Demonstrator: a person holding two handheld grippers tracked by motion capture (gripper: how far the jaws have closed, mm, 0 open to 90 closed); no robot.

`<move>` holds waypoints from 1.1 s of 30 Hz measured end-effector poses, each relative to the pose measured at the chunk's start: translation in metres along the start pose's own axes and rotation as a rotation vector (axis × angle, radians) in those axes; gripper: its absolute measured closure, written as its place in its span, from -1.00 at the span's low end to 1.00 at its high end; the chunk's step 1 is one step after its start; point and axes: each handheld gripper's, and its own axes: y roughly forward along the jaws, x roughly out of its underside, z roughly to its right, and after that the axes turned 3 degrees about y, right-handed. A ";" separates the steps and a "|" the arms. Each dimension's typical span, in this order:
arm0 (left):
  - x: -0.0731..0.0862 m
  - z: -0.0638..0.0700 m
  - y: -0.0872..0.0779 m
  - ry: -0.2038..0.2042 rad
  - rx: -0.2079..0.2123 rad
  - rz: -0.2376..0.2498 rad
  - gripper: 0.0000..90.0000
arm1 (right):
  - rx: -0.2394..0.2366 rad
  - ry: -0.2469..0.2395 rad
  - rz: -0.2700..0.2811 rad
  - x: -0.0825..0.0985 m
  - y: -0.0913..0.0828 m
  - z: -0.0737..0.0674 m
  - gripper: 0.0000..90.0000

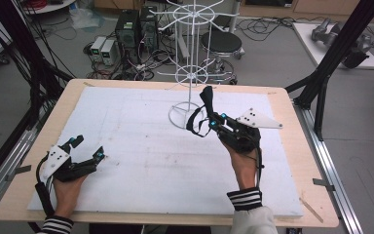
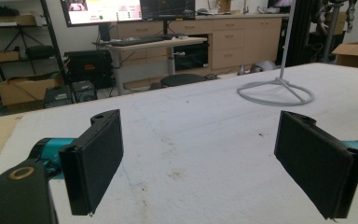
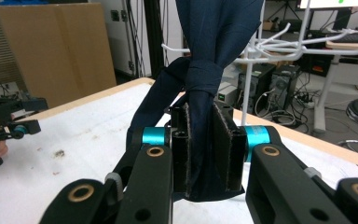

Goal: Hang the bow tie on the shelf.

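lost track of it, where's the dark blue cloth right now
In the high view the dark blue cloth is clamped in the right gripper, right of centre on the white pad, just beside the white wire rack.

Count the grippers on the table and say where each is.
2: the left gripper rests near the table's left edge, jaws open; the right gripper, by the white rack, grips dark cloth.
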 end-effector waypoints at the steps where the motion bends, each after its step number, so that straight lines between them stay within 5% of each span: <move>1: 0.000 0.000 0.000 0.000 0.000 0.000 -0.65 | 0.001 -0.001 0.000 -0.001 0.001 -0.001 0.74; 15: 0.000 0.000 0.000 -0.002 0.001 0.003 -0.65 | -0.015 -0.007 0.021 -0.015 0.020 -0.002 0.74; 33: 0.000 0.000 0.000 0.000 0.001 0.006 -0.65 | 0.019 0.003 0.011 -0.021 0.045 0.002 0.74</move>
